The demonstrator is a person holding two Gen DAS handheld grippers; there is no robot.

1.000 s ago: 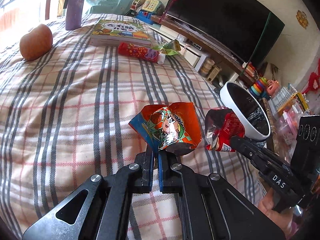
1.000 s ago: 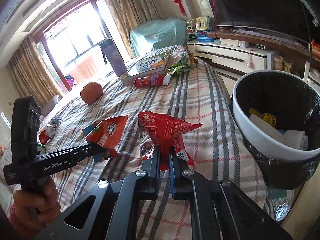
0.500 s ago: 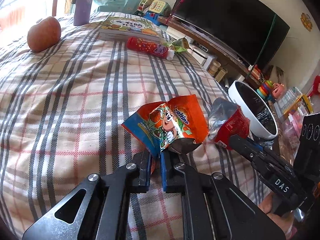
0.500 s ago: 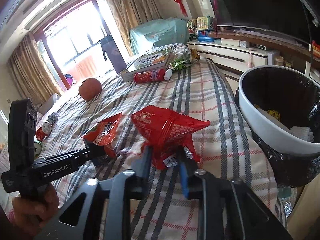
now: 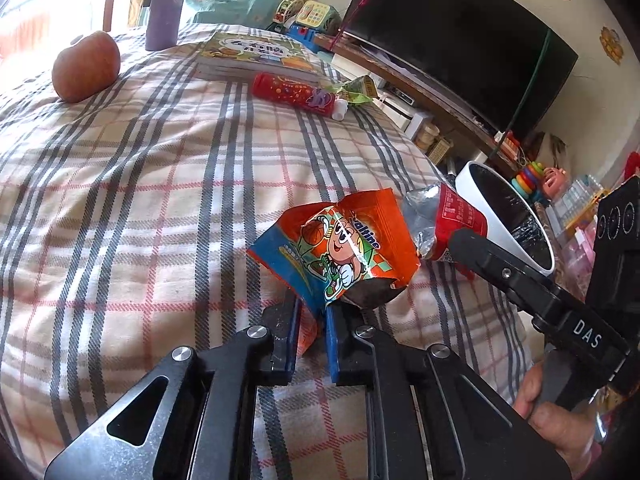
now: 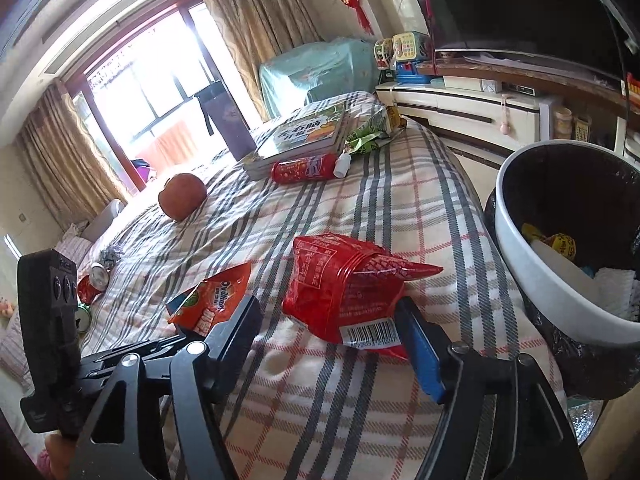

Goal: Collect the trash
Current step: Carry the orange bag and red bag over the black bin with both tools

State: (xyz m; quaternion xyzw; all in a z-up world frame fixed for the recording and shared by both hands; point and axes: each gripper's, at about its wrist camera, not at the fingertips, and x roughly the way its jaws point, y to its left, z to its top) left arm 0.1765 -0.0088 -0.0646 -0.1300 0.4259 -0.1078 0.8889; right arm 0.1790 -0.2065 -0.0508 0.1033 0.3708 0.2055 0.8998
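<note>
My left gripper [image 5: 311, 330] is shut on the bottom edge of an orange Ovaltine wrapper [image 5: 340, 248], holding it above the plaid bed; the wrapper also shows in the right wrist view [image 6: 212, 300]. My right gripper [image 6: 332, 332] is open, its jaws wide apart. A red snack wrapper [image 6: 344, 292] lies on the bed between its fingers, loose; it also shows in the left wrist view [image 5: 452, 220]. The white trash bin [image 6: 560, 296] with a black liner stands off the bed's edge to the right and holds some trash; it shows in the left wrist view too [image 5: 504, 216].
On the bed farther off lie an apple [image 5: 86, 66], a stack of books [image 5: 256, 54], a red tube [image 5: 296, 94], a green wrapper [image 5: 356, 90] and a purple cup [image 5: 162, 8]. A can [image 6: 94, 280] lies at far left. A TV and cabinet [image 6: 480, 96] line the wall.
My right gripper has opened and let the red wrapper down onto the bed. My left gripper still holds the orange wrapper and has shifted a little forward.
</note>
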